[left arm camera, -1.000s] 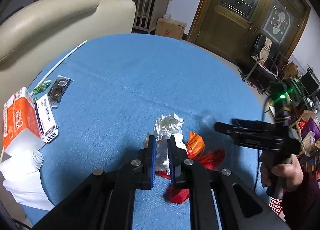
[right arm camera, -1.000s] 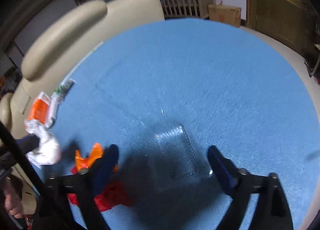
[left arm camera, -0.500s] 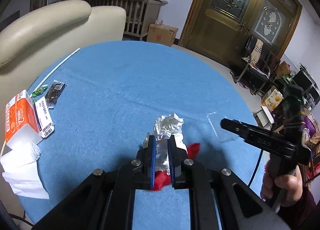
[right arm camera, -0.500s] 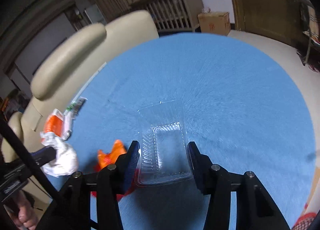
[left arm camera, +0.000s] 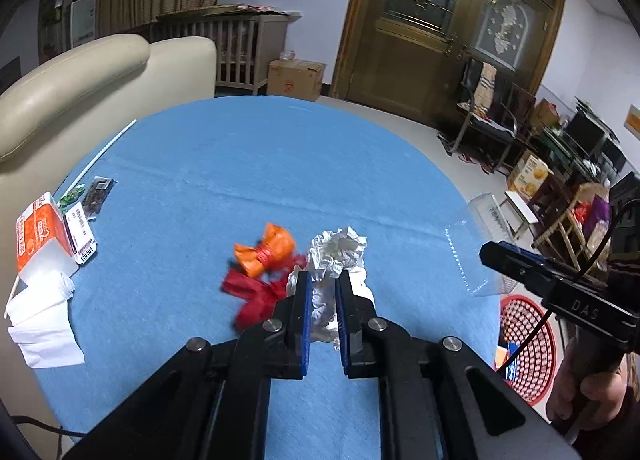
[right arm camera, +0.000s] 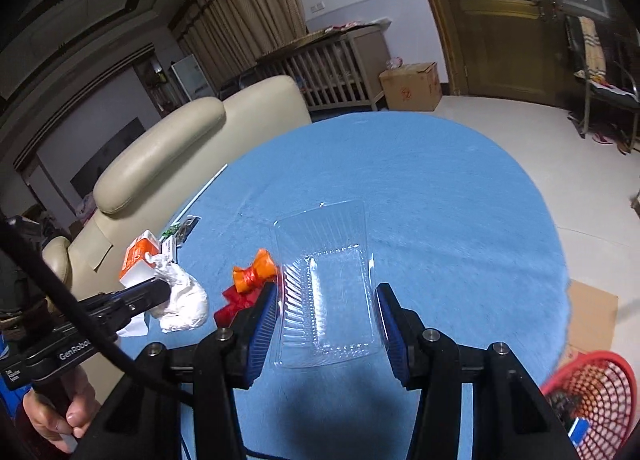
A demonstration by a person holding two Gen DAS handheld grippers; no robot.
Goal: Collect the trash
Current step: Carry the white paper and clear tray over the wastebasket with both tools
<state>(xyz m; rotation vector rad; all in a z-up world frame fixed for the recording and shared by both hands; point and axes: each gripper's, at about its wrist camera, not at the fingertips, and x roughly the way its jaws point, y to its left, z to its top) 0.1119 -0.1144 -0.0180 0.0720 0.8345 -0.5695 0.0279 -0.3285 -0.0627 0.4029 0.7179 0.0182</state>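
Crumpled white tissue [left arm camera: 338, 260] being pinched in the left gripper [left arm camera: 323, 292] above the blue table [left arm camera: 248, 164], right gripper [right arm camera: 326, 308] clamping a clear plastic tray [right arm camera: 328, 280], orange-red wrapper [left arm camera: 266, 250] lying left, red mesh basket [right arm camera: 592, 392] sitting off the near-right edge.

Both grippers, left [left arm camera: 323, 287] and right [right arm camera: 326, 304], clamp loads aloft.
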